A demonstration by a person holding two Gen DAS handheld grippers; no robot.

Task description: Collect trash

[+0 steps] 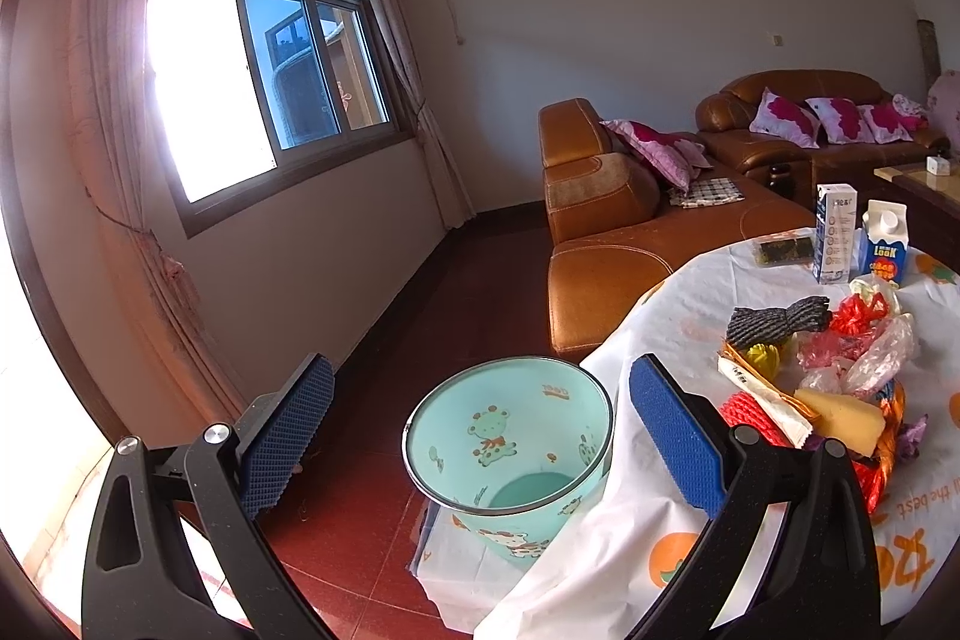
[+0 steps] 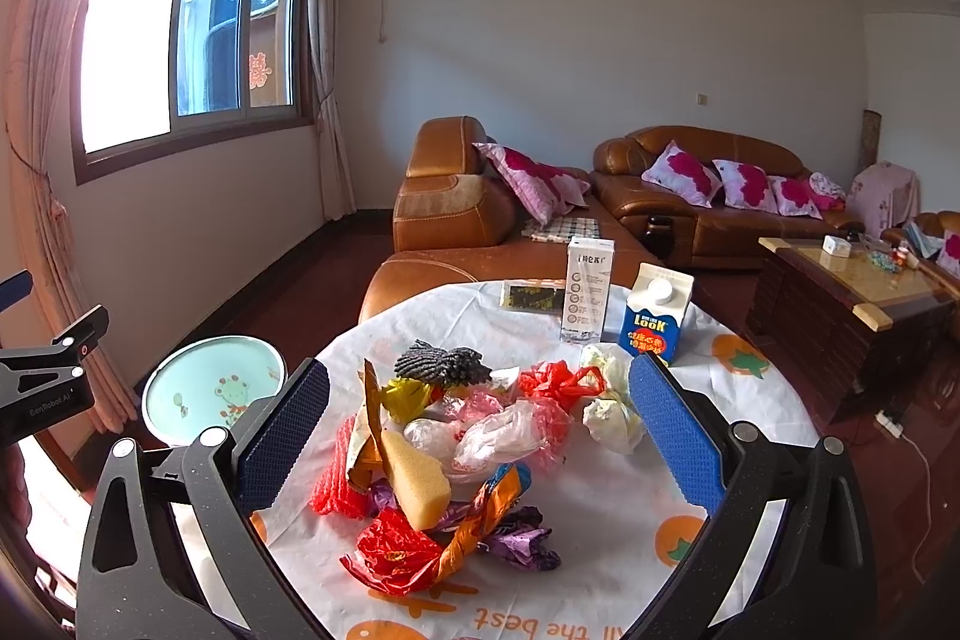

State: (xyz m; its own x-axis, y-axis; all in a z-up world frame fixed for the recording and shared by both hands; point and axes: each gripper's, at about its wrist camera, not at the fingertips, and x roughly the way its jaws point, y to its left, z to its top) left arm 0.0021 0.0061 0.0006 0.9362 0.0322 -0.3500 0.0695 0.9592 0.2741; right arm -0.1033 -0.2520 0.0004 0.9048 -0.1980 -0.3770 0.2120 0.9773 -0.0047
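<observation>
standing behind the trash pile (image 2: pixel 456 454), two cartons (image 2: pixel 624 307); both tongs (image 1: pixel 480 436) (image 2: pixel 480 436) spread, empty.

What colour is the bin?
The bin is mint green with cartoon animals, clearest in the left wrist view.

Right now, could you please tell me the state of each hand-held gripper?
Left hand-held gripper: open, holding nothing, above the bin.
Right hand-held gripper: open, holding nothing, over the trash pile.

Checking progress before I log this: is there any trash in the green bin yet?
No, in the left wrist view the green bin shows only its bare inside, while the trash pile lies on the table.
</observation>
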